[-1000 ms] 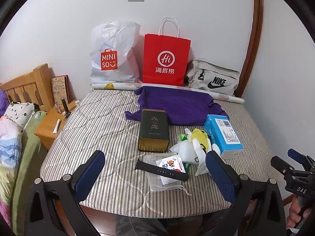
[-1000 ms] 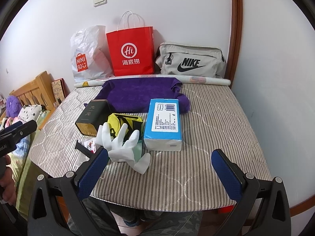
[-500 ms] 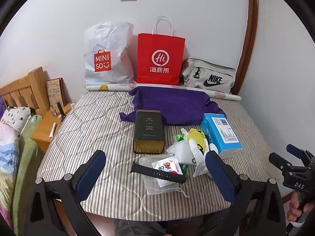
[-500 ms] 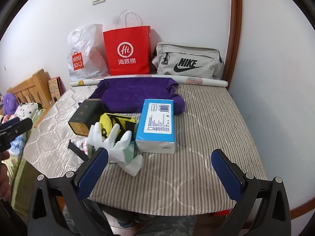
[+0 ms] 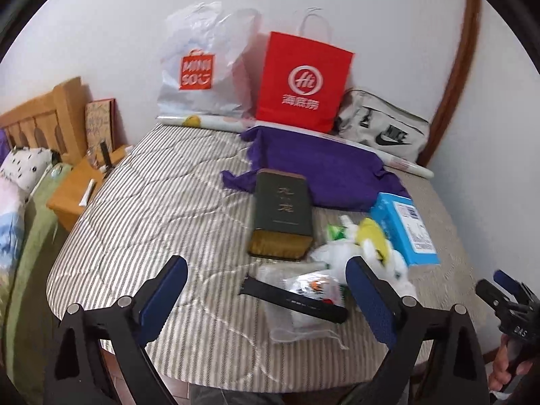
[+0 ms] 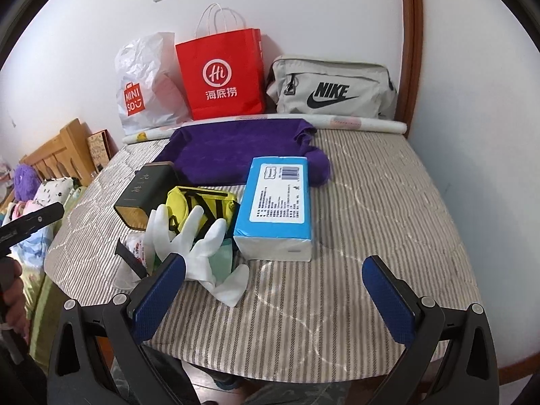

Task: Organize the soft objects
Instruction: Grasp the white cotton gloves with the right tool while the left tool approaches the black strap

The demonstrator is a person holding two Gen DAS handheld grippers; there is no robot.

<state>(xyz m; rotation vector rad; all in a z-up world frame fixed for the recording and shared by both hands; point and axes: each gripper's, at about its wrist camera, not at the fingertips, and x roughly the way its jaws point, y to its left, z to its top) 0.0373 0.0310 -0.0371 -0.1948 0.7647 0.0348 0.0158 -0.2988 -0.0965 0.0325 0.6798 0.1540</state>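
Observation:
A purple cloth (image 5: 324, 172) lies flat at the back of the striped quilted surface (image 6: 371, 202). Nearer sit a white glove (image 6: 189, 239), a yellow pouch (image 6: 202, 206) and a blue tissue pack (image 6: 280, 202). My left gripper (image 5: 265, 270) hovers over the near edge, its jaws closing. A black strap (image 5: 293, 298) and a clear packet (image 5: 314, 290) show between its fingers, untouched by the pads. My right gripper (image 6: 273, 263) stands open in front of the tissue pack, its left finger by the glove, holding nothing.
A dark green tin (image 5: 281, 216) lies left of the pouch. Against the wall stand a white plastic bag (image 5: 202, 67), a red paper bag (image 5: 303, 81) and a grey sports bag (image 6: 334, 91), with a paper roll (image 6: 354, 123) in front. A wooden bedside stand (image 5: 77, 185) is at left.
Both grippers have come lower and closer to the items. The left view has tilted and blurred, and its fingers stand slightly nearer each other.

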